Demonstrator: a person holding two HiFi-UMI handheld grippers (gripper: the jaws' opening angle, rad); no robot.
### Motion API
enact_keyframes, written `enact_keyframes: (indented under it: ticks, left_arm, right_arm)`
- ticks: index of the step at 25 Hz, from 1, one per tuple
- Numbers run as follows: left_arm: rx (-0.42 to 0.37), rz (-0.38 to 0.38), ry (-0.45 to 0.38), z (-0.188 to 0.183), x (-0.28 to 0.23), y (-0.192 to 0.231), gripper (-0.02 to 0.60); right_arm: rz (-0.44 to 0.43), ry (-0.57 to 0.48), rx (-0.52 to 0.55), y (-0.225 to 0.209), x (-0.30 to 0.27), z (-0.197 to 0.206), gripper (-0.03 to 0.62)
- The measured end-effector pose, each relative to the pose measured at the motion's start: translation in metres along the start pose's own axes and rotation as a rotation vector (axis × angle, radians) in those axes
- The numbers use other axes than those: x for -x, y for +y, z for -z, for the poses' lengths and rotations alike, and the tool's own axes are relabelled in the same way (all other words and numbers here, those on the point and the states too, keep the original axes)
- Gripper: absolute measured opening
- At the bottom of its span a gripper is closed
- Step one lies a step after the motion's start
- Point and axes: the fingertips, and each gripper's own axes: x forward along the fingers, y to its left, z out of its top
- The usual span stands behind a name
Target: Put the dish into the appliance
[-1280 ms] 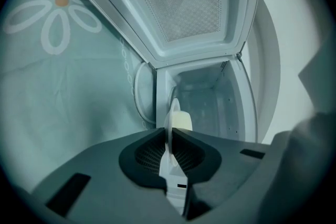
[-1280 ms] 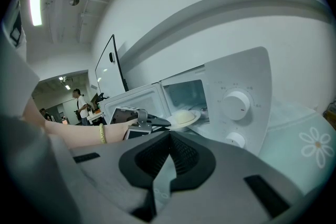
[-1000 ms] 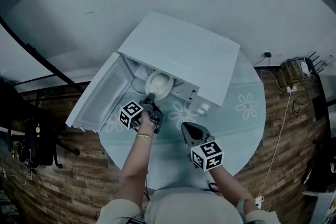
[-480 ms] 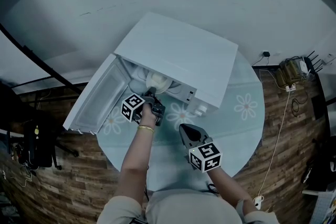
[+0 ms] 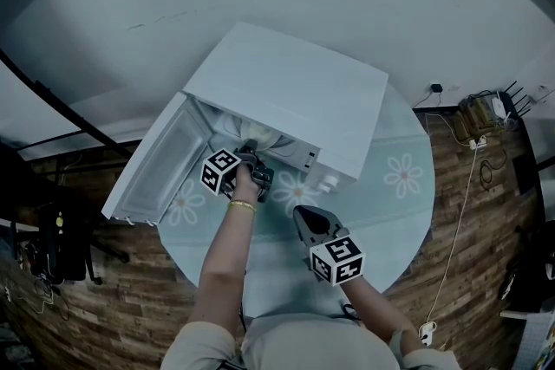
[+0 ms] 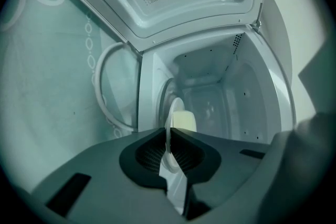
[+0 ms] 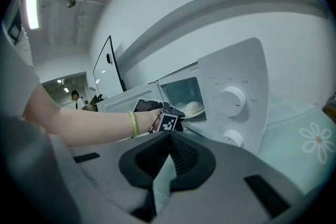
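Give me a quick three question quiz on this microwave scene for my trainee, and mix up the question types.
1. True or false: the white box-shaped microwave oven has its door open.
2. What is the left gripper clamped on? A: the round white dish. B: a cup. C: nothing.
3. Fill in: the right gripper has its jaws ____, with nothing between them.

Key: 1 true; 2 A; 3 shut.
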Motion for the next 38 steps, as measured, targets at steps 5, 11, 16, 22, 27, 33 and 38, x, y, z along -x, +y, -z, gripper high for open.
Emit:
enact_keyframes:
  ticks: [5, 11, 16, 22, 27, 33, 38]
  left_arm:
    - [0.000, -0.001, -0.018, -0.003, -0.001, 0.000, 0.037]
    - [-0.052, 0.058, -0.015, -0.004, 0.001, -0.012, 0.100]
    - [-0.101, 0.049, -0.012, -0.003, 0.012, -0.013, 0.182]
    - [-0.175, 0.084, 0.017, 0.009, 0.047, -0.020, 0.183]
    - [-0.266, 0.137, 0.061, 0.029, 0.091, -0.032, 0.182]
    - [-0.475, 0.193, 0.095, 0.056, 0.155, -0.053, 0.066]
    - [-0.572, 0.218, 0.100, 0.078, 0.204, -0.057, 0.014]
  right_arm:
    - [0.001, -0.002, 0.003, 0.001, 0.001, 0.000, 0.006]
    - [-0.002, -0.003, 0.008, 0.006, 0.003, -0.001, 0.006]
    - [0.003, -0.015, 0.015, 0.009, 0.007, -0.004, 0.006]
    - [0.017, -0.032, 0.021, 0.014, 0.018, -0.006, 0.006]
    - [0.032, -0.040, 0.028, 0.021, 0.028, 0.000, 0.006]
    - [0.058, -0.062, 0.028, 0.034, 0.045, 0.004, 0.006]
    - [0.075, -0.077, 0.031, 0.048, 0.062, 0.009, 0.006]
